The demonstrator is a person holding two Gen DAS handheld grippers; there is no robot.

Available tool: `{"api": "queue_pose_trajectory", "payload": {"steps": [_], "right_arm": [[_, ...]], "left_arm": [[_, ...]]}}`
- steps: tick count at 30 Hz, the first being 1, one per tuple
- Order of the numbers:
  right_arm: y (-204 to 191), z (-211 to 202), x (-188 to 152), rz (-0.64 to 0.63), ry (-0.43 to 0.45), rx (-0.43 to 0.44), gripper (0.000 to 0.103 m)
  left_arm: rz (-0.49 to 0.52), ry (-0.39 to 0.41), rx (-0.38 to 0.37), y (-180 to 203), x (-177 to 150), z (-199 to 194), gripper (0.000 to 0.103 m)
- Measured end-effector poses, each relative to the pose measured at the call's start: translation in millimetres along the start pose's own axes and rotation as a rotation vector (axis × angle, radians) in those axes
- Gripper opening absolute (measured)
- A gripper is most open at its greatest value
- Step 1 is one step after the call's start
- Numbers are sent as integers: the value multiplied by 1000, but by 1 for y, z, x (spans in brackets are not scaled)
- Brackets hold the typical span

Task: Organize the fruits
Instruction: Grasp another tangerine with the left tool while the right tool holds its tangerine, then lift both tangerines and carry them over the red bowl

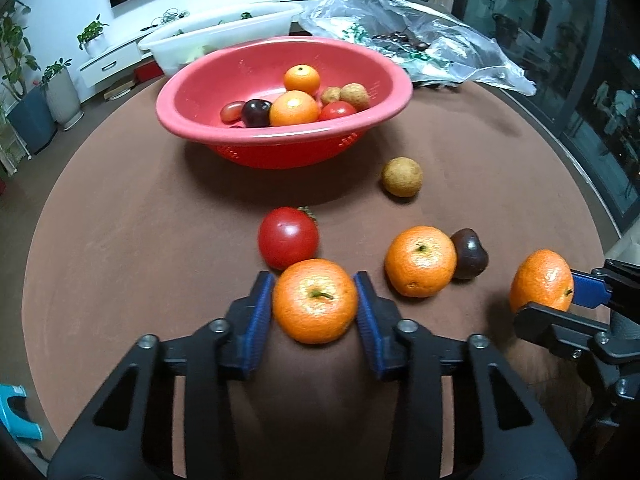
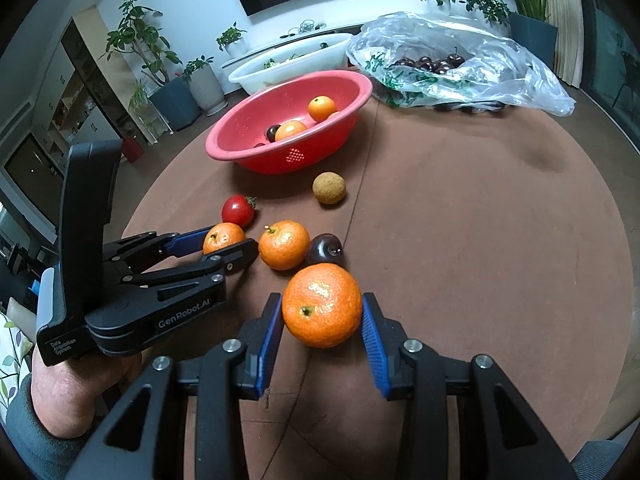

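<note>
Each hand-held gripper [image 1: 315,303] pinches a tangerine [image 1: 316,322]; tomato [image 1: 288,237] touching, red colander [image 1: 280,148] beyond

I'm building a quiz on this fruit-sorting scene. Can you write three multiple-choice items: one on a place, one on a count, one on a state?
1. Where does the round tan-brown fruit on the brown table lie?
A. Inside the basin
B. Between the red plastic basin and the loose oranges
C. In the plastic bag

2. How many oranges are in the basin?
A. Two
B. None
C. Five

3. What is between the left gripper pads?
A. Nothing
B. The red tomato
C. An orange

Answers: 1 B, it sits on the table just in front of the basin. 2 A, two oranges show inside. 3 C, both blue pads flank the orange.
</note>
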State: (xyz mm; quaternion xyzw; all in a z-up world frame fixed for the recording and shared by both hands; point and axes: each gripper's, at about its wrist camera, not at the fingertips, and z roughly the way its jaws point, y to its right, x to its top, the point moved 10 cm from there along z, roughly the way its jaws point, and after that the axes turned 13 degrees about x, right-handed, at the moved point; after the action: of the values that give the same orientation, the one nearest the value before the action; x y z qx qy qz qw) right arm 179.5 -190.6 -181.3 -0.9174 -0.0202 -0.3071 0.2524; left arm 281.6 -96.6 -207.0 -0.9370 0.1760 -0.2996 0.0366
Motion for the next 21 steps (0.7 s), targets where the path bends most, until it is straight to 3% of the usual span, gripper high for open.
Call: {"api": "queue_pose_trajectory", "payload": {"steps": [21], "right_arm": [[-5, -2, 9, -18, 10, -11, 42]], "left_arm": [[-40, 47, -35, -16, 0, -27, 36]]}}
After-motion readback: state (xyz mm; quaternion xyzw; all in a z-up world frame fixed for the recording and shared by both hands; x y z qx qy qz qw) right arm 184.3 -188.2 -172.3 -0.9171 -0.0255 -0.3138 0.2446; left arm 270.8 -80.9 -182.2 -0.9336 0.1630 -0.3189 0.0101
